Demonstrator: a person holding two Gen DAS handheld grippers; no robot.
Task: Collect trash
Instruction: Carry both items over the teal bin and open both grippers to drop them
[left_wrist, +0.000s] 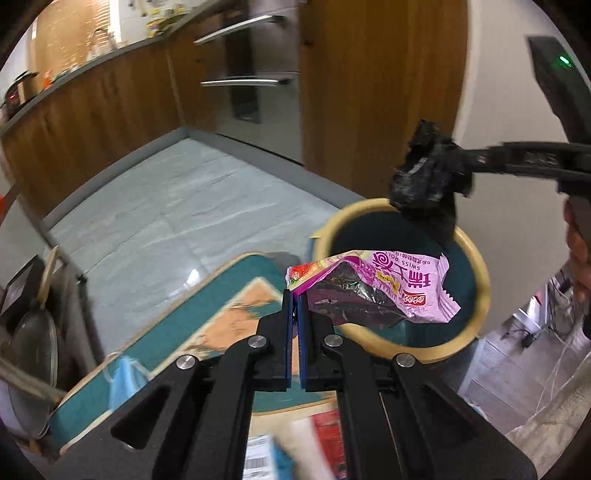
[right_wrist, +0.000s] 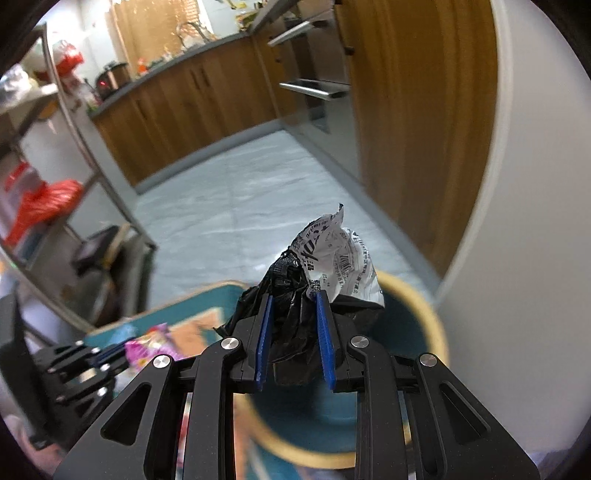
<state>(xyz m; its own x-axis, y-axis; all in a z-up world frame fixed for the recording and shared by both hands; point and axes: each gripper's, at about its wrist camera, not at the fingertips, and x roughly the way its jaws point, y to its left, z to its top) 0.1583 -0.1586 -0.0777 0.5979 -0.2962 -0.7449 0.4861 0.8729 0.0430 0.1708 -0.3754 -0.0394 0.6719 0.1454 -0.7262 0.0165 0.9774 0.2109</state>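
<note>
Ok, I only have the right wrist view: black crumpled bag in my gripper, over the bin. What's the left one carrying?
Observer: The left gripper is shut on a pink snack wrapper.
Operator: Is it over the bin too?
Observer: Yes, the wrapper hangs over the opening of the tan-rimmed bin.
Operator: Anything left on the mat?
Observer: A blue face mask lies on the teal mat, near its edge.

A: What's ahead of the claw?
B: Pale tiled floor (left_wrist: 177, 206), wooden cabinets (left_wrist: 92, 110) under a grey counter (right_wrist: 177, 62).
A: To its left?
B: A metal shelf rack (right_wrist: 92, 155). White wall (right_wrist: 535, 147) on the right.
</note>
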